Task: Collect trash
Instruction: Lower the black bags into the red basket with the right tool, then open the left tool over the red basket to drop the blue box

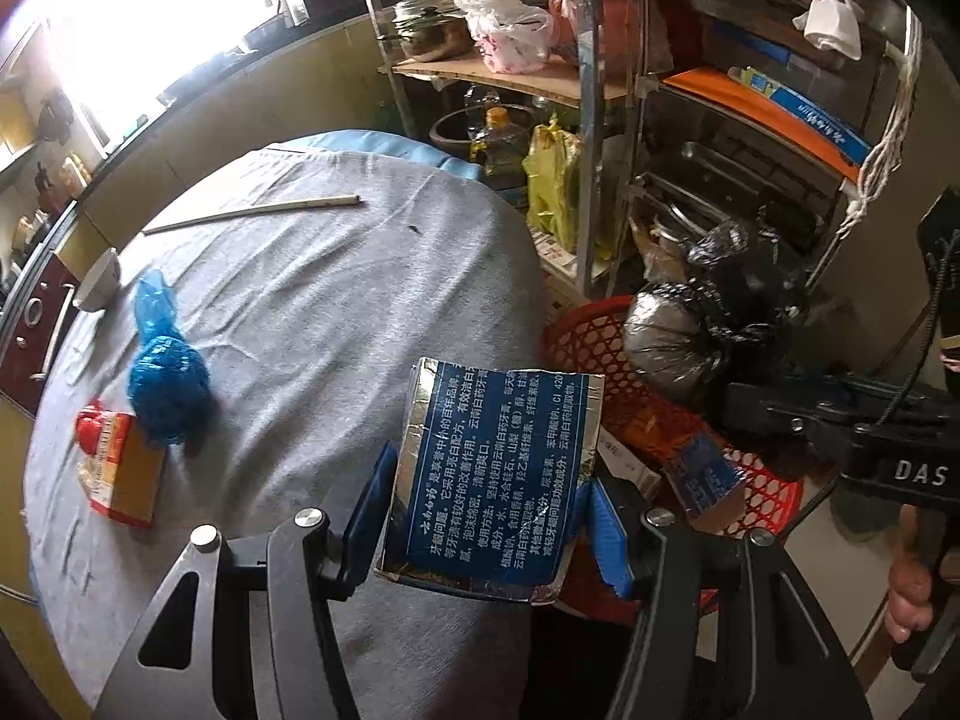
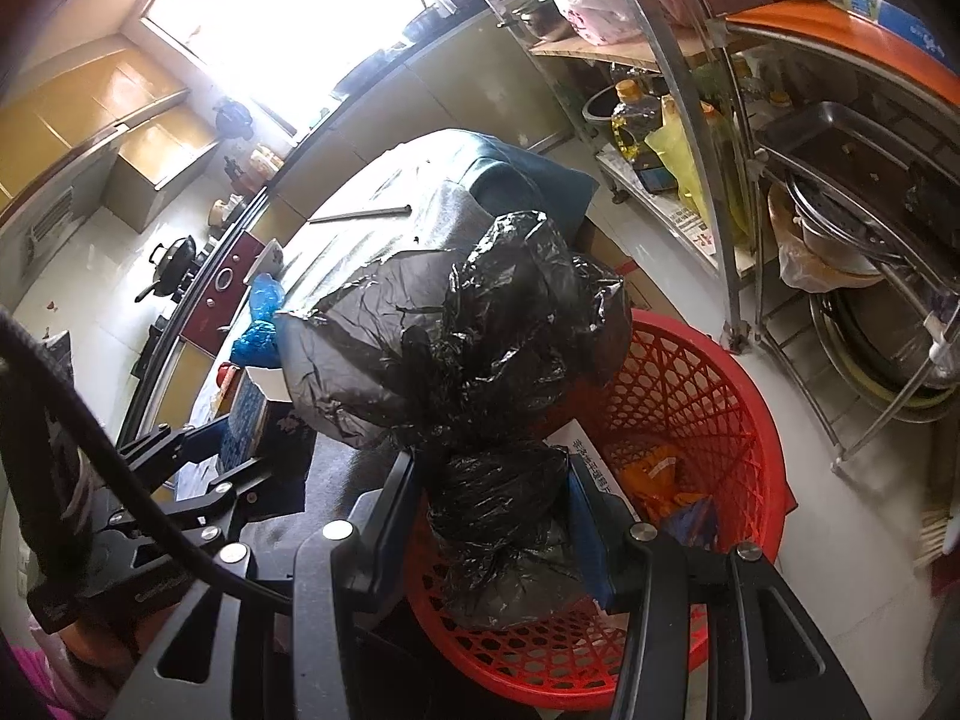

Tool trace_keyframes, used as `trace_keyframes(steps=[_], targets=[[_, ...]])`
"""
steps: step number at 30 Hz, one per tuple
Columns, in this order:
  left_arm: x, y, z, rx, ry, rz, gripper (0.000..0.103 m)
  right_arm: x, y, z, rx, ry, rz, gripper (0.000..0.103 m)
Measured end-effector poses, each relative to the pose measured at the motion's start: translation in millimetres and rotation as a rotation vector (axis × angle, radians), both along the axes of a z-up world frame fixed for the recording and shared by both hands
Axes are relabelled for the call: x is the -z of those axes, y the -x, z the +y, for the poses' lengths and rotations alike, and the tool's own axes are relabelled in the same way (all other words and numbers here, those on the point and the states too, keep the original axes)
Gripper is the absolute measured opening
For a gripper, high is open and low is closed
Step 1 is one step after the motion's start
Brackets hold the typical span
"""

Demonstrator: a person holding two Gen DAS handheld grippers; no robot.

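While both tools hang by the basket:
Left gripper (image 1: 486, 516): clamped on blue box (image 1: 492, 468).
Right gripper (image 2: 495, 504): squeezing black bag (image 2: 480, 360), red basket (image 2: 708, 384) directly below.

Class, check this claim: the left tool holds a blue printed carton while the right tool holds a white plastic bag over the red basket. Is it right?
Not quite. In the right wrist view, the bag held by the right tool over the red basket is black, not white. The rest stands.

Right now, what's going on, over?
Left tool shut on blue box. Right tool shut on black bag, over red basket. Blue bag left on table.
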State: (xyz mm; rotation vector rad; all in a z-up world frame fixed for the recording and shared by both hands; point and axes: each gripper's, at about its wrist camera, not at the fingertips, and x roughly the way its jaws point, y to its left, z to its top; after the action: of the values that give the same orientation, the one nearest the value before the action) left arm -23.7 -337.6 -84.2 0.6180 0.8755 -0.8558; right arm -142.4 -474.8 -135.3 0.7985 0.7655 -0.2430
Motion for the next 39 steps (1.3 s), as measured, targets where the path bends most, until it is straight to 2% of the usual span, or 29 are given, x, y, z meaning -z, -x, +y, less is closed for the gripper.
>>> trace_keyframes(steps=[7,14,27,39], targets=[[12.7,5.4,0.7,0.046,0.054,0.096,0.061,9.5,0.9,-2.5,0.027,-0.018,0.028,0.051],[24.5,13.2,-1.9,0.084,0.056,0.133,0.061,21.4,2.5,-6.5,0.059,-0.050,0.052,0.051],[31.5,22.4,5.4,0.108,0.097,0.134,0.061,38.4,5.5,-9.0,0.118,-0.088,0.081,0.051],[33.9,31.2,8.9,0.066,0.117,0.067,0.061,37.8,11.6,-3.0,0.136,-0.070,0.077,0.051]])
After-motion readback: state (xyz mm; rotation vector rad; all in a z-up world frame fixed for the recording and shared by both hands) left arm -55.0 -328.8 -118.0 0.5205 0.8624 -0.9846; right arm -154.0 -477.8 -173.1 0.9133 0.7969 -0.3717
